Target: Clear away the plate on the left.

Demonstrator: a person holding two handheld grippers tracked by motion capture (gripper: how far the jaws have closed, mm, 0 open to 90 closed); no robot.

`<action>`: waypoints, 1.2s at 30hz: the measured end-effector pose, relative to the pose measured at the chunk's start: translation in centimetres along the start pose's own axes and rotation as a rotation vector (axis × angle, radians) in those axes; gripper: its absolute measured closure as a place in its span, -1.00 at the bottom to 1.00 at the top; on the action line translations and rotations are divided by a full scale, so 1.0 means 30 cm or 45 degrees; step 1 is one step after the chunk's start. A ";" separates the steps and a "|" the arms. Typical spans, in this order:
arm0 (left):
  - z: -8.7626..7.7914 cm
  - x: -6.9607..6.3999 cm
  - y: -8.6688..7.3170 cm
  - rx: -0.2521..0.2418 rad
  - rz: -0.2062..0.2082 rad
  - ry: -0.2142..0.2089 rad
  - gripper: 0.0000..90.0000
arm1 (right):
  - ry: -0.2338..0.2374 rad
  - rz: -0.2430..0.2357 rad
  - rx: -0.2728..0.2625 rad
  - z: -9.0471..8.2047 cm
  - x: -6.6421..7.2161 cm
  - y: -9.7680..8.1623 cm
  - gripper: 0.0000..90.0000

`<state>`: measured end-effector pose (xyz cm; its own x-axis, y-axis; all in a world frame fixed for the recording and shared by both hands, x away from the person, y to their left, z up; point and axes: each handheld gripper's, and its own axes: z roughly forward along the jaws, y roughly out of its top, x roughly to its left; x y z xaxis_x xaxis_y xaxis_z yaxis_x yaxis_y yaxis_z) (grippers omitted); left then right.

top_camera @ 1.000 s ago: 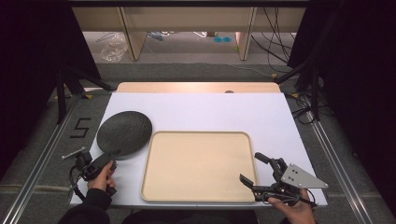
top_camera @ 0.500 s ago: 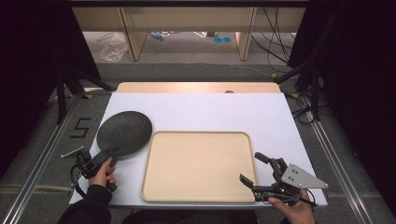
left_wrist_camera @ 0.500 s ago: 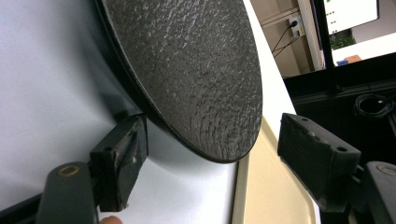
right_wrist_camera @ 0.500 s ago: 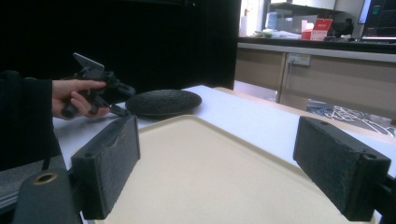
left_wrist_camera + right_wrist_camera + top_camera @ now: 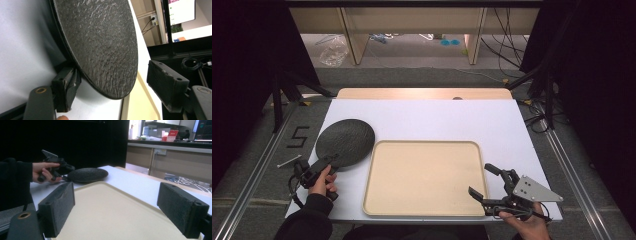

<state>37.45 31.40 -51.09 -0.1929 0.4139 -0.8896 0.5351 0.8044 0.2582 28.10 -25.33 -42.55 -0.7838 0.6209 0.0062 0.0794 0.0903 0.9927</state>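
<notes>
A black round textured plate (image 5: 344, 141) lies on the white table top, just left of a large beige tray (image 5: 424, 177). My left gripper (image 5: 331, 162) is at the plate's near rim, held by a hand in a dark sleeve. In the left gripper view the plate (image 5: 100, 45) has its rim between the jaws of the left gripper (image 5: 116, 82). One pad (image 5: 68, 86) sits under the rim and the other (image 5: 166, 86) stands apart. The jaws have just been closing. My right gripper (image 5: 480, 179) is open over the tray's near right corner, nothing between its pads (image 5: 60, 207).
The white table top (image 5: 427, 120) ends in a wooden strip at the back (image 5: 422, 93). A black "5" mark (image 5: 298, 136) and a small white stick (image 5: 288, 161) lie on the floor to the left. Black cables run along the right side.
My left gripper has edged slightly toward the plate's rim and its jaws have narrowed a little. The right gripper, plate and tray have not moved.
</notes>
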 end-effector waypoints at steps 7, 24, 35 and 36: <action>0.014 0.006 0.001 -0.017 -0.050 -0.003 -0.26 | 0.003 -0.005 0.003 0.001 0.000 0.000 -0.65; 0.030 0.028 -0.003 -0.046 -0.129 0.043 0.19 | -0.005 -0.023 -0.008 0.001 -0.001 0.002 -0.65; 0.028 0.047 0.001 -0.031 -0.183 0.084 0.66 | 0.005 -0.021 -0.045 0.011 -0.002 -0.001 -0.64; 0.029 0.054 0.003 -0.015 -0.193 0.050 0.66 | 0.006 -0.021 -0.045 0.011 -0.002 -0.001 -0.64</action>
<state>37.91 31.76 -52.83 -0.3030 0.3038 -0.9033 0.4875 0.8639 0.1270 28.35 -25.11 -42.62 -0.7878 0.6158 -0.0095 0.0450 0.0729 0.9963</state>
